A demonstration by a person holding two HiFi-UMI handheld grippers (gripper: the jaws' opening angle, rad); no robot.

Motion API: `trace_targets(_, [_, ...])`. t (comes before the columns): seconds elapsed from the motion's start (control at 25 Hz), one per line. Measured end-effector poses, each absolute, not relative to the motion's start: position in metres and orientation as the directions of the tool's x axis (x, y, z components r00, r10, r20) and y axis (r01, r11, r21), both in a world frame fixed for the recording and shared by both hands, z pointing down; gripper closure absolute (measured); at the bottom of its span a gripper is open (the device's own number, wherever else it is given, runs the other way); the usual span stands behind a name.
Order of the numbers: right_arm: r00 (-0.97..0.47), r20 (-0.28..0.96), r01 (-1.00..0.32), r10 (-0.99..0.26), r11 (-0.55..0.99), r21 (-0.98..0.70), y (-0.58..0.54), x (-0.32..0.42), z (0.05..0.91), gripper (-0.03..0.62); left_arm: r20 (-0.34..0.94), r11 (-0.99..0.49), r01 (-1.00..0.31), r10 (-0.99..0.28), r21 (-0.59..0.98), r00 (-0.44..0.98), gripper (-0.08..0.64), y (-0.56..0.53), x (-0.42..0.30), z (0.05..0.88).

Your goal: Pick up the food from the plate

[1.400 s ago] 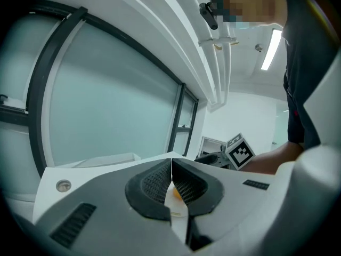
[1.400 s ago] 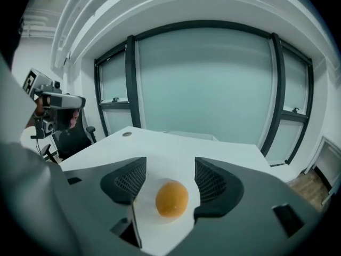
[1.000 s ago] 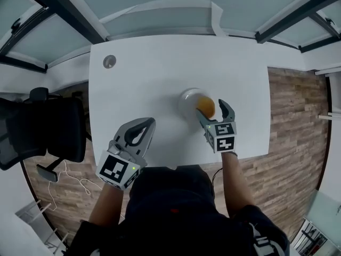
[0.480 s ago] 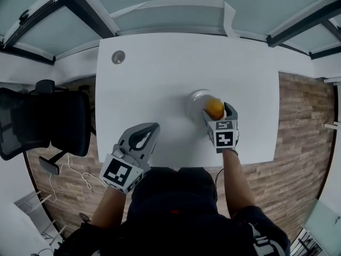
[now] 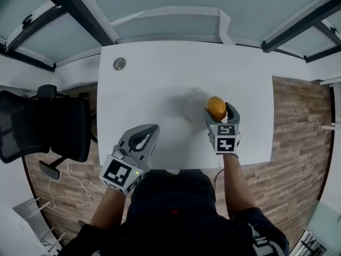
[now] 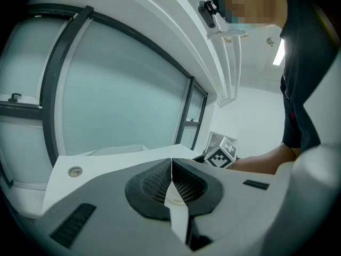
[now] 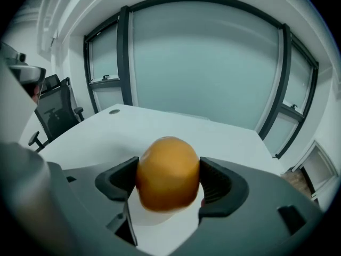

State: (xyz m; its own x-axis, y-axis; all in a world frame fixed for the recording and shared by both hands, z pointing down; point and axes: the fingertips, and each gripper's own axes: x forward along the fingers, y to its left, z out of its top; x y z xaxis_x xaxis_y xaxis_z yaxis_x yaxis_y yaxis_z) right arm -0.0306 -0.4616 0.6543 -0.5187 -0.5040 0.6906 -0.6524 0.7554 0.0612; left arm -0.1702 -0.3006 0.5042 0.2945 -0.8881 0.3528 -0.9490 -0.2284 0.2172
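Observation:
An orange, rounded piece of food (image 5: 216,108) (image 7: 168,172) is clamped between the jaws of my right gripper (image 5: 219,112) (image 7: 167,181), lifted a little above the white plate (image 5: 193,108) on the white table (image 5: 160,84). The plate shows under the food as a pale disc (image 7: 154,216) in the right gripper view. My left gripper (image 5: 143,137) (image 6: 171,181) hovers at the table's near edge, its jaws pressed together with nothing between them. In the left gripper view the right gripper's marker cube (image 6: 220,152) sits ahead to the right.
A round grey cable grommet (image 5: 119,64) (image 7: 114,111) (image 6: 75,171) is set in the table's far left corner. A black office chair (image 5: 45,127) (image 7: 56,113) stands left of the table. Glass walls with dark frames run behind the table. Wooden floor lies on the right.
My right gripper shut on the orange food and raised it off the plate, drifting slightly right. The left gripper stayed near the table's front edge.

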Motion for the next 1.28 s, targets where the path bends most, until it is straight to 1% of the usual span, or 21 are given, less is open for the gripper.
trace_targets(0.28, [-0.599, 0.545, -0.62, -0.587, 0.77, 0.149, -0.466, -0.032, 0.56, 0.221, 0.274, -0.278, -0.947, -0.909, 0.161, 0.313, 0.537, -0.304, -0.161, 0.461])
trace_targets(0.4, [-0.633, 0.472, -0.623, -0.614, 0.766, 0.16, -0.463, -0.03, 0.519, 0.221, 0.234, -0.292, -0.948, -0.92, 0.131, 0.315, 0.537, -0.306, -0.158, 0.438])
trace_targets(0.88, [-0.729, 0.179, -0.634, -0.66, 0.75, 0.186, -0.416, 0.003, 0.364, 0.221, 0.08, -0.292, -0.956, -0.954, -0.021, 0.29, 0.537, -0.31, -0.153, 0.346])
trace_targets(1.0, [-0.731, 0.114, -0.652, -0.673, 0.738, 0.173, -0.407, 0.014, 0.336, 0.221, 0.051, -0.288, -0.957, -0.957, -0.027, 0.286, 0.537, -0.312, -0.151, 0.332])
trace_targets(1.12, [-0.721, 0.058, -0.674, -0.69, 0.719, 0.169, -0.399, 0.024, 0.316, 0.221, 0.051, -0.294, -0.955, -0.955, -0.025, 0.293, 0.537, -0.313, -0.147, 0.33])
trace_targets(1.2, [-0.723, 0.034, -0.676, -0.69, 0.716, 0.173, -0.393, 0.027, 0.307, 0.221, 0.045, -0.299, -0.954, -0.954, -0.018, 0.298, 0.537, -0.313, -0.145, 0.328])
trace_targets(1.28, [-0.719, 0.036, -0.68, -0.694, 0.713, 0.171, -0.389, 0.03, 0.302, 0.221, 0.034, -0.302, -0.953, -0.953, -0.015, 0.301, 0.537, -0.313, -0.145, 0.326])
